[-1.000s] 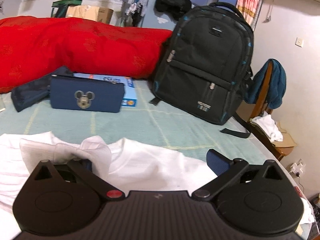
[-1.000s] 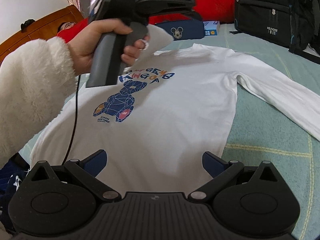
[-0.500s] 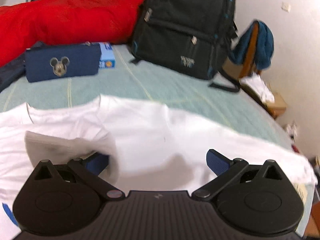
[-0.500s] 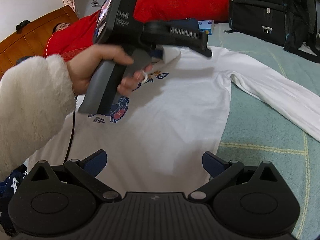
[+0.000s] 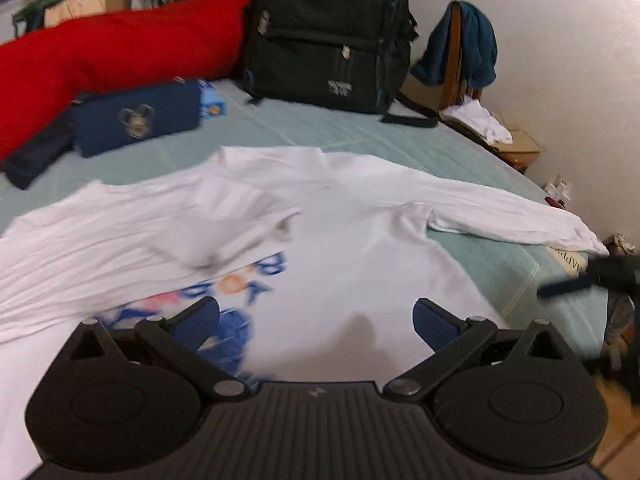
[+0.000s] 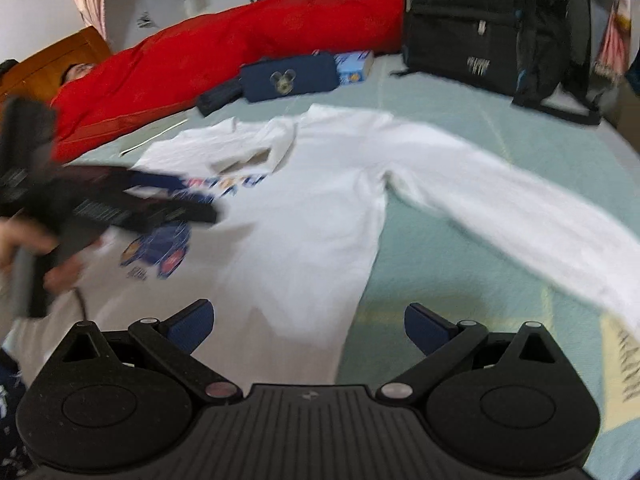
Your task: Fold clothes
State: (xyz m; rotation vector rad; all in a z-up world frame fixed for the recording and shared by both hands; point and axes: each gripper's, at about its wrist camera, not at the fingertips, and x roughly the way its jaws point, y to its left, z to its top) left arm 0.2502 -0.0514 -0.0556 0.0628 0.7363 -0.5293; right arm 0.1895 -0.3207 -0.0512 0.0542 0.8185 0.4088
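Left wrist view shows a soft white long-sleeved shirt (image 5: 352,240) spread flat on the pale green bed (image 5: 304,128), 1 sleeve folded across its blue printed chest. Both the left gripper (image 5: 316,320) and the right gripper (image 6: 306,322) hover above the cloth with blue-padded jaws apart and empty. Behind lie a puffy red quilt (image 5: 120,52), a boxy black backpack (image 5: 328,32) and a rectangular navy pouch (image 5: 136,118).
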